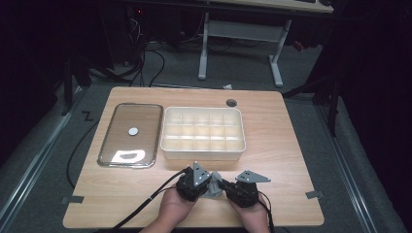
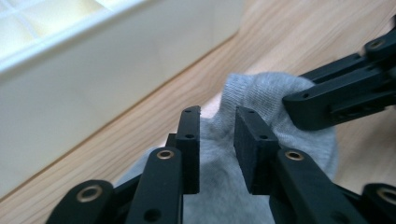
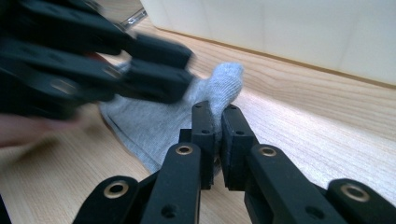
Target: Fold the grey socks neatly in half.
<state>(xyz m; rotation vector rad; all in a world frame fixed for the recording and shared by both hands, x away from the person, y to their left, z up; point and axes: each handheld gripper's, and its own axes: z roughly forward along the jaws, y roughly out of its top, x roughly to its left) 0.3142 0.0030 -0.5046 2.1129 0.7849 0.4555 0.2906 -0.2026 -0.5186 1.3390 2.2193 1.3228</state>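
A grey sock (image 1: pixel 214 187) lies crumpled on the wooden table (image 1: pixel 282 145) near its front edge, between my two grippers. My left gripper (image 1: pixel 208 183) comes at it from the left. In the left gripper view its jaws (image 2: pixel 217 123) stand a little apart over the sock (image 2: pixel 261 88), with fabric showing in the gap and no pinch on it. My right gripper (image 1: pixel 222 185) comes in from the right. Its jaws (image 3: pixel 217 116) are shut on a raised fold of the sock (image 3: pixel 154 126). The two grippers' tips are close together.
A white box (image 1: pixel 203 153) with several compartments stands just behind the sock. To its left lies a clear lid (image 1: pixel 104 141) with a small white disc (image 1: pixel 133 130) on it. A round hole (image 1: pixel 231 102) is in the table's far edge.
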